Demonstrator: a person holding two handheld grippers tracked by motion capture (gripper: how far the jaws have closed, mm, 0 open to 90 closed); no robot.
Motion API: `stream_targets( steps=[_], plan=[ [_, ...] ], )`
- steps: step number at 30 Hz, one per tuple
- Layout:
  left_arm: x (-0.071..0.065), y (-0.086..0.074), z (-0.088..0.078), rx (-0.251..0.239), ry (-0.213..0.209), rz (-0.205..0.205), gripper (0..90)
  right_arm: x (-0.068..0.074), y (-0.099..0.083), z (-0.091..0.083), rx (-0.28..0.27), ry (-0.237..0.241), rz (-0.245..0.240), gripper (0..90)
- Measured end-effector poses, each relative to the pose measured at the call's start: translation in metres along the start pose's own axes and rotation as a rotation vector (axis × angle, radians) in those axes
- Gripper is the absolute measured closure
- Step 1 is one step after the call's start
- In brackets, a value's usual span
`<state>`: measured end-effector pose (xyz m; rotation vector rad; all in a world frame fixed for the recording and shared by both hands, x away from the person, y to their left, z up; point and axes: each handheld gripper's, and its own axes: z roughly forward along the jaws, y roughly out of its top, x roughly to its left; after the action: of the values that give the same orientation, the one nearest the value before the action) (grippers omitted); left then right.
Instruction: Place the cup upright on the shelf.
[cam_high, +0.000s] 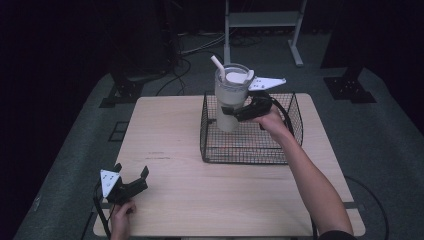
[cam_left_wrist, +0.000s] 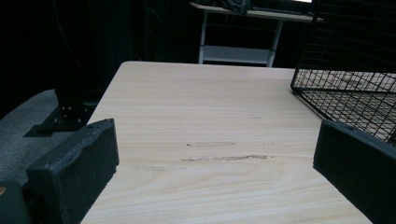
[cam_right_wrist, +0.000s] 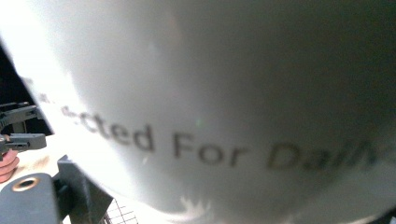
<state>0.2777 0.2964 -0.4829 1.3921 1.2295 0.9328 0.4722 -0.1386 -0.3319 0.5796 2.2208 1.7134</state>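
2 grippers, 1 busy: the right gripper (cam_high: 239, 113) has its jaws clamped on the tall white plastic tumbler with a straw (cam_high: 229, 95), held above the black wire basket (cam_high: 210, 135), probably mid-transfer. The left gripper (cam_high: 131, 176) rests on the pale wooden bench (cam_high: 175, 200), jaws wide, nothing between.

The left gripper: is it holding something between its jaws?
No, the left gripper has its jaws spread wide apart, with just the bare wooden table between them.
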Motion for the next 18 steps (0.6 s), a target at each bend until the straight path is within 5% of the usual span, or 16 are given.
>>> stream_targets(
  steps=[18],
  plan=[
    [0.001, 0.000, 0.000, -0.001, -0.002, 0.003, 0.0, -0.015, -0.031, 0.033, 0.053, 0.015, 0.028, 8.3]
  ],
)
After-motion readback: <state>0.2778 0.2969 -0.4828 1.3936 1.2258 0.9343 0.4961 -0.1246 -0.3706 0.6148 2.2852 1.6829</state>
